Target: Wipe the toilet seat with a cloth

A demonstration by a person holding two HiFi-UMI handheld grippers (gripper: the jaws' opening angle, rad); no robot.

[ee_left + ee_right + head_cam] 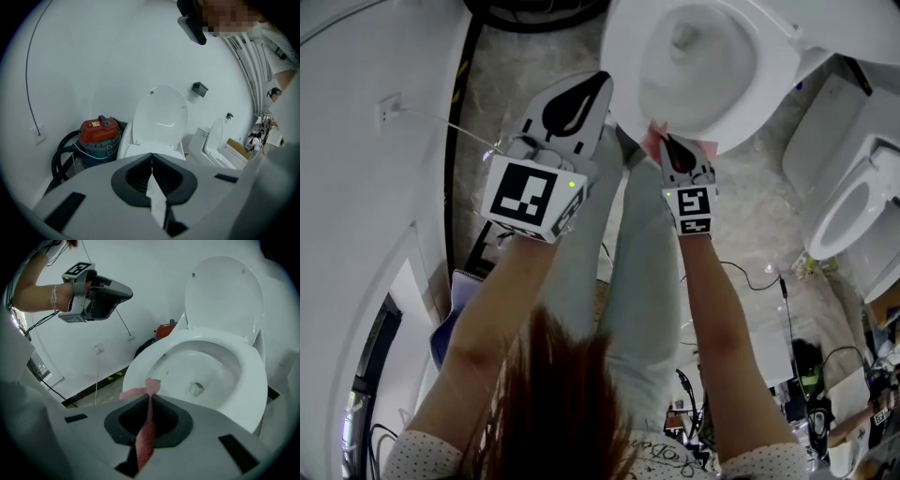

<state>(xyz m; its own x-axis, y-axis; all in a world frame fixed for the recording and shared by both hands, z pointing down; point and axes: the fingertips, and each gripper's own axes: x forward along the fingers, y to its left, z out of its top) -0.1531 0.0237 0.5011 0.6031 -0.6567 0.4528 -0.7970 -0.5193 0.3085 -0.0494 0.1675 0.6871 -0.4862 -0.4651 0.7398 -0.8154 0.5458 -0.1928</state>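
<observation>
The white toilet seat [255, 380] is down around the bowl and the lid [222, 296] stands upright. My right gripper [149, 397] is shut on a pink cloth [140, 391], whose free end sticks out past the jaws at the seat's near front rim. In the head view the right gripper [675, 148] and the cloth [653, 139] sit at the front edge of the seat [623, 66]. My left gripper [574, 105] is shut and held up in the air left of the bowl. It shows again as the left gripper [127, 293] in the right gripper view.
A red and grey vacuum [97, 132] with a black hose stands left of the toilet against the wall. A second toilet [853, 206] stands to the right. Cables run over the stone floor [750, 216]. A socket [98, 348] with a cord is on the wall.
</observation>
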